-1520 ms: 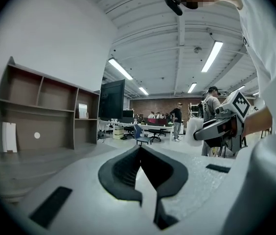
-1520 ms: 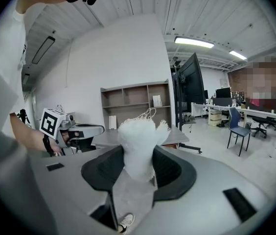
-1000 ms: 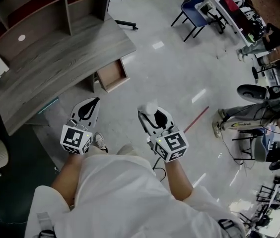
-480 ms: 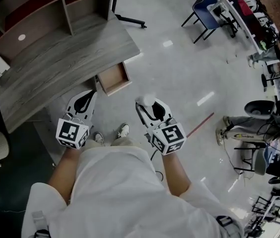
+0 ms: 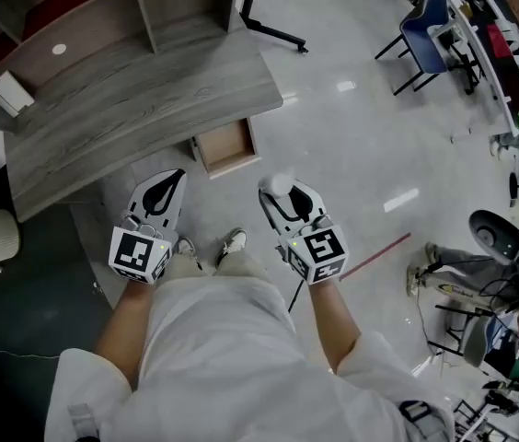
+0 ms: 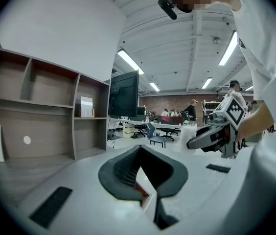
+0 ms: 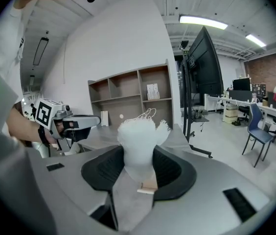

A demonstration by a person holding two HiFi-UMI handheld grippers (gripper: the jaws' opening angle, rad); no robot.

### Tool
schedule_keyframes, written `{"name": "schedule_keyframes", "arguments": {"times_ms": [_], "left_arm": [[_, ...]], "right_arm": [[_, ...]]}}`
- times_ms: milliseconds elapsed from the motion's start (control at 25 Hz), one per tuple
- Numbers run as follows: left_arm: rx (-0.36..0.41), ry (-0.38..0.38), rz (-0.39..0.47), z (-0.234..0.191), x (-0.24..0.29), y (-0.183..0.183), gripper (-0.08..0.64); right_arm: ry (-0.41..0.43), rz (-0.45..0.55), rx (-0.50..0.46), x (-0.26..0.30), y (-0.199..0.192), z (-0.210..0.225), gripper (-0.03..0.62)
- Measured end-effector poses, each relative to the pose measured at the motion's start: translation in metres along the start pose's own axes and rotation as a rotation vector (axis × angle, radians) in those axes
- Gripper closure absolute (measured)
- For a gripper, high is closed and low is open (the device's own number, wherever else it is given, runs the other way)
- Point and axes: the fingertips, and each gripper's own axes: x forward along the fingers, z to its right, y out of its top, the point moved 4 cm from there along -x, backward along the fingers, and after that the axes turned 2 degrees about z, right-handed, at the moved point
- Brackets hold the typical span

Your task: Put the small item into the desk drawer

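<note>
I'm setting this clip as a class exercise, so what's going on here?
A person stands by a grey desk with a gripper in each hand. The right gripper has its jaws closed on a small fluffy white item. The left gripper holds nothing, its jaws together. The desk drawer stands open, and the item is not in it yet.

The drawer juts out from under the front edge of the counter; a shelf unit stands on the counter behind it. The left claw lies before the drawer to its left, the right claw to its right — the small item sits between its jaws; a chair stands well apart, far right.
</note>
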Motion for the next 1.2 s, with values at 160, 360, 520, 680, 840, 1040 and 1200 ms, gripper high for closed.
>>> {"name": "schedule_keyframes", "arguments": {"times_ms": [160, 360, 520, 680, 840, 1040, 1200], "left_arm": [[-0.022, 0.011, -0.034, 0.000, 0.007, -0.016, 0.552], [-0.036, 0.025, -0.053, -0.008, 0.017, -0.037, 0.552], [-0.054, 0.049, -0.062, -0.020, 0.018, -0.061, 0.552], [-0.072, 0.061, -0.073, -0.029, 0.011, -0.092, 0.552], [-0.088, 0.065, -0.087, -0.028, 0.011, -0.115, 0.552], [-0.113, 0.058, -0.100, -0.030, 0.023, -0.138, 0.553], [-0.136, 0.054, -0.129, -0.035, 0.032, -0.161, 0.552]], "right_arm": [[0.024, -0.053, -0.037, 0.018, -0.016, 0.015, 0.417], [0.052, -0.120, -0.090, 0.051, -0.042, 0.029, 0.417], [0.083, -0.150, -0.110, 0.078, -0.066, 0.028, 0.417], [0.091, -0.186, -0.153, 0.101, -0.093, 0.025, 0.419], [0.101, -0.220, -0.221, 0.118, -0.110, 0.028, 0.418], [0.125, -0.278, -0.309, 0.150, -0.132, 0.039, 0.419], [0.147, -0.326, -0.382, 0.176, -0.149, 0.045, 0.418]]}}
